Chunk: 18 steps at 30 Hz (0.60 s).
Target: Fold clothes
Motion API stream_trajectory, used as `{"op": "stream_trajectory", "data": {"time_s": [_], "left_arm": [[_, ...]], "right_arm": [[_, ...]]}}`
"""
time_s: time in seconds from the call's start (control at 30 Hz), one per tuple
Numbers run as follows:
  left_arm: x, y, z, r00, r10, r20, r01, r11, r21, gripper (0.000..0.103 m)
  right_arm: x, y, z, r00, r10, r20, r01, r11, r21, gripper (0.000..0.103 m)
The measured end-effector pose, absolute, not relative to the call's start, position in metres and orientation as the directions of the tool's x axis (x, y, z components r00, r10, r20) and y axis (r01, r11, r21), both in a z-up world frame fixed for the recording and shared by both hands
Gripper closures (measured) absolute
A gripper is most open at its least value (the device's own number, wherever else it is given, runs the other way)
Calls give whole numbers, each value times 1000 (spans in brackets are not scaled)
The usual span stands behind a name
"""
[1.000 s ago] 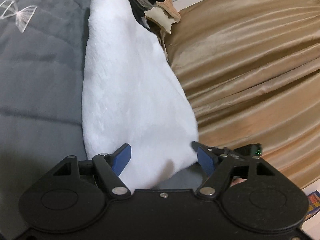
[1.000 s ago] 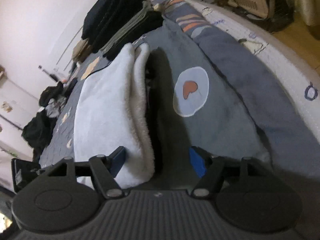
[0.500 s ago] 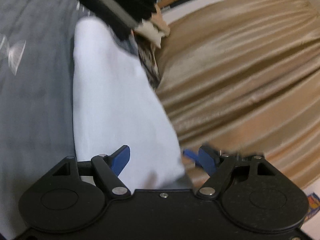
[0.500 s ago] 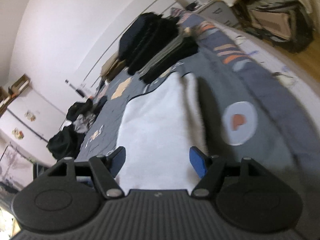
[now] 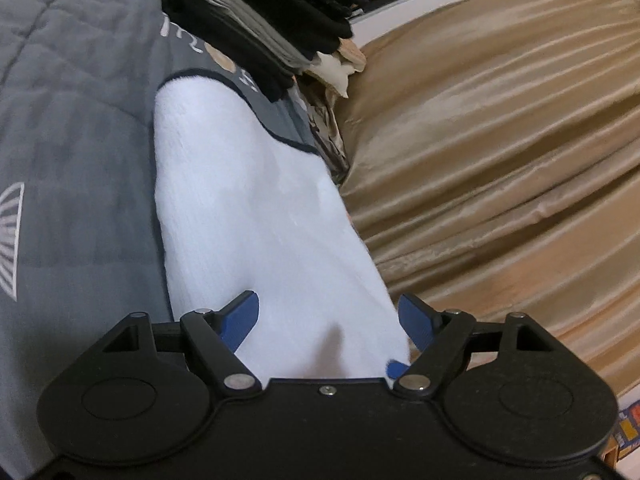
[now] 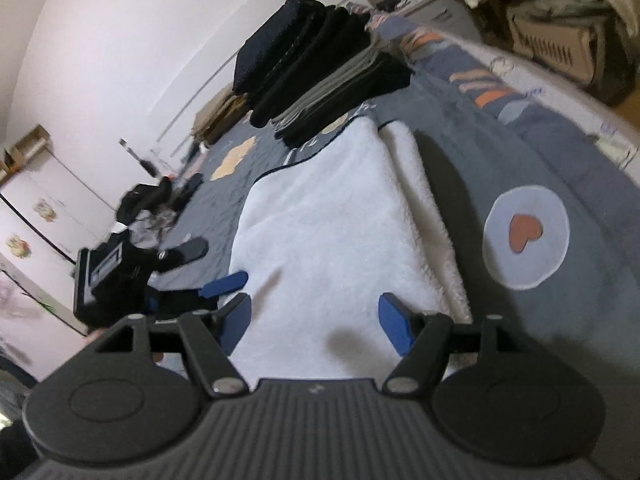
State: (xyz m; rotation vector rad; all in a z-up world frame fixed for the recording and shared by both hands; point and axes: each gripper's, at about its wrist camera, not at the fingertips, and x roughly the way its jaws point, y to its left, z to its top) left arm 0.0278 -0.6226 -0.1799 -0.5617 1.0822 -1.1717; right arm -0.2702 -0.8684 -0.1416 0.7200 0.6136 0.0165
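Note:
A white fleece garment [image 5: 256, 216] lies folded lengthwise on the grey bedspread [image 5: 72, 128]. My left gripper [image 5: 328, 316] hovers over its near end, open, with the fleece below the gap and neither blue pad pressing it. In the right wrist view the same white fleece garment [image 6: 332, 216] shows a doubled edge along its right side. My right gripper [image 6: 316, 320] is open above its near end, nothing clamped. The left gripper [image 6: 120, 276] appears there at the garment's left edge, one blue finger [image 6: 224, 284] reaching to the fleece.
A stack of folded dark and grey clothes [image 5: 256, 12] [image 6: 312, 64] sits on the bed just beyond the garment's far end. Gold satin fabric [image 5: 500, 160] fills the right of the left view. A heart patch [image 6: 524, 236] marks the bedspread; loose dark clothes [image 6: 152, 204] lie far left.
Both grippers have shifted sideways and the views now look farther along the garment. The clothes stack has come into fuller view. The left gripper has appeared in the right wrist view.

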Motion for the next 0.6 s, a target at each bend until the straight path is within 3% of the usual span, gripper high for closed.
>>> {"op": "stream_trajectory", "data": {"time_s": [0.3, 0.6], "left_arm": [[70, -636, -193, 13, -931, -365, 440, 333, -834, 29], [115, -648, -195, 69, -926, -370, 424, 363, -830, 30]], "right_arm": [[-257, -851, -135, 804, 71, -590, 255, 855, 451, 33], [-254, -854, -139, 800, 65, -596, 270, 849, 455, 33]]}}
